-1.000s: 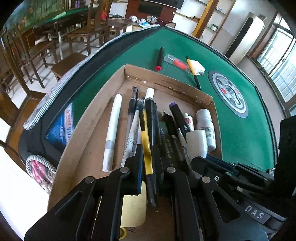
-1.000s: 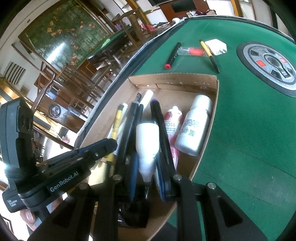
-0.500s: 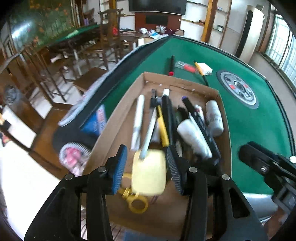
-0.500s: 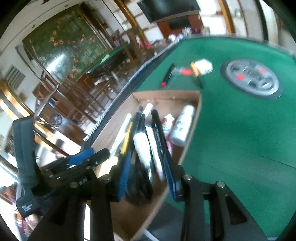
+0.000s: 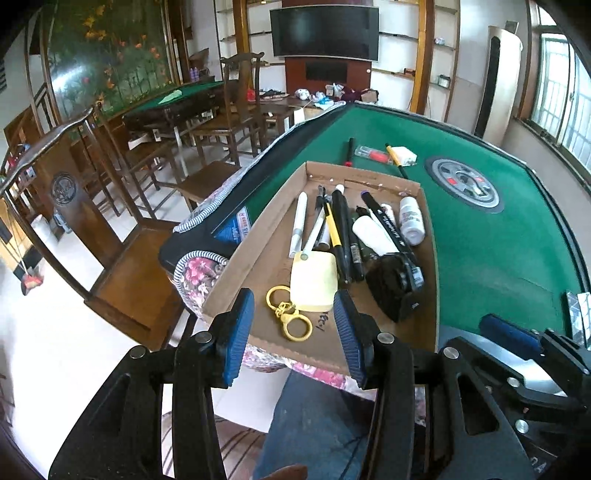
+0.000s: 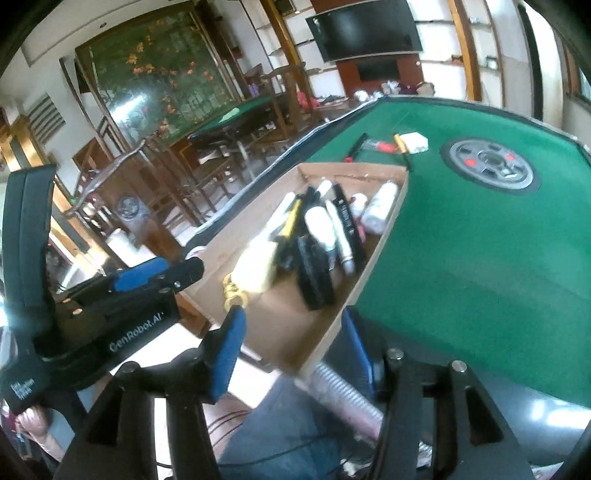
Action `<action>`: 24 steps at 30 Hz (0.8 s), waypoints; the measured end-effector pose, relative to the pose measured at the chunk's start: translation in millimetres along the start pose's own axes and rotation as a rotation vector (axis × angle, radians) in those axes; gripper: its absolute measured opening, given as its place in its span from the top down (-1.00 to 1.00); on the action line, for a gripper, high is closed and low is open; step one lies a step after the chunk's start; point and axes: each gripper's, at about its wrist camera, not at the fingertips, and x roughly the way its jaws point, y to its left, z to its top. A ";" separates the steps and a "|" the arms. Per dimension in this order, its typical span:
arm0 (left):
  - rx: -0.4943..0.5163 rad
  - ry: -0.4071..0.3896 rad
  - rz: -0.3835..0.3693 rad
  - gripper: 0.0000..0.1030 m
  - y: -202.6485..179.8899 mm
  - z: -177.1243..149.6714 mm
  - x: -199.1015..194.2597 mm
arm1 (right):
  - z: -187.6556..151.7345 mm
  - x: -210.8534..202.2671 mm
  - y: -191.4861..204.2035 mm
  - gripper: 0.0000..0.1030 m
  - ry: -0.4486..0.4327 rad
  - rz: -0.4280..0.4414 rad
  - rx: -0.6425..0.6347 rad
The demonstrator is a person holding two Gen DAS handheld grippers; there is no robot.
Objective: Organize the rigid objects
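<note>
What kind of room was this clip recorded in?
Probably a mahjong or card parlour, possibly in a home: green felt table with a central dice console, a second green table with wooden chairs, and a wall television.

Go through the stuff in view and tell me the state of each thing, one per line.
left gripper: open, empty
right gripper: open, empty
cardboard tray: open-topped, holding items
yellow keychain tag: lying flat in tray
white bottle: on its side, capped
black and yellow pen: outside tray, on felt
</note>
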 end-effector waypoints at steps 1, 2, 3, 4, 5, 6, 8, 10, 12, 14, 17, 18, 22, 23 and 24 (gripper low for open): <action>-0.001 -0.004 0.003 0.13 0.2 -0.8 -2.2 | 0.1 -0.6 1.4 -0.06 0.002 0.003 0.000; 0.000 -0.010 0.006 0.13 0.0 -1.3 -4.8 | -0.1 -1.2 3.0 -0.07 0.000 0.000 -0.004; 0.003 -0.015 0.005 0.13 -0.3 -1.7 -7.1 | -0.8 -2.3 5.2 -0.07 -0.005 -0.009 -0.010; 0.004 -0.015 0.006 0.13 -0.3 -2.2 -8.4 | -1.6 -3.4 7.8 -0.07 -0.009 -0.020 -0.017; 0.006 -0.015 0.005 0.13 -0.2 -2.7 -10.0 | -4.3 -5.5 10.9 -0.07 -0.010 -0.023 -0.021; 0.005 -0.016 0.004 0.13 -0.3 -3.0 -10.4 | -5.5 -5.8 12.3 -0.07 -0.009 -0.025 -0.024; 0.007 -0.017 0.000 0.13 -0.8 -4.2 -12.7 | -7.4 -6.8 14.5 -0.07 -0.007 -0.026 -0.027; 0.014 -0.014 0.002 0.13 -1.6 -5.2 -13.4 | -7.0 -5.9 14.7 -0.07 -0.008 -0.027 -0.030; 0.020 -0.015 0.003 0.13 -2.2 -5.8 -13.5 | -7.0 -6.0 15.4 -0.07 -0.010 -0.027 -0.031; 0.021 -0.014 0.007 0.13 -2.8 -5.7 -11.7 | -7.4 -5.9 15.3 -0.07 -0.009 -0.030 -0.028; 0.022 -0.009 0.014 0.13 -1.7 -5.4 -6.9 | -5.8 -3.0 14.4 -0.07 0.002 -0.027 -0.020; 0.023 -0.004 0.015 0.13 -1.5 -5.3 -4.5 | -6.0 -2.1 14.4 -0.07 0.003 -0.028 -0.017; 0.018 0.021 0.020 0.13 0.7 -4.6 8.5 | -4.4 3.2 13.5 -0.07 0.014 -0.036 -0.013; 0.018 0.027 0.020 0.13 1.7 -4.9 11.5 | -4.2 4.8 13.2 -0.07 0.018 -0.038 -0.012; 0.017 0.041 0.021 0.13 2.5 -5.5 16.9 | -3.8 7.5 12.5 -0.07 0.024 -0.041 -0.012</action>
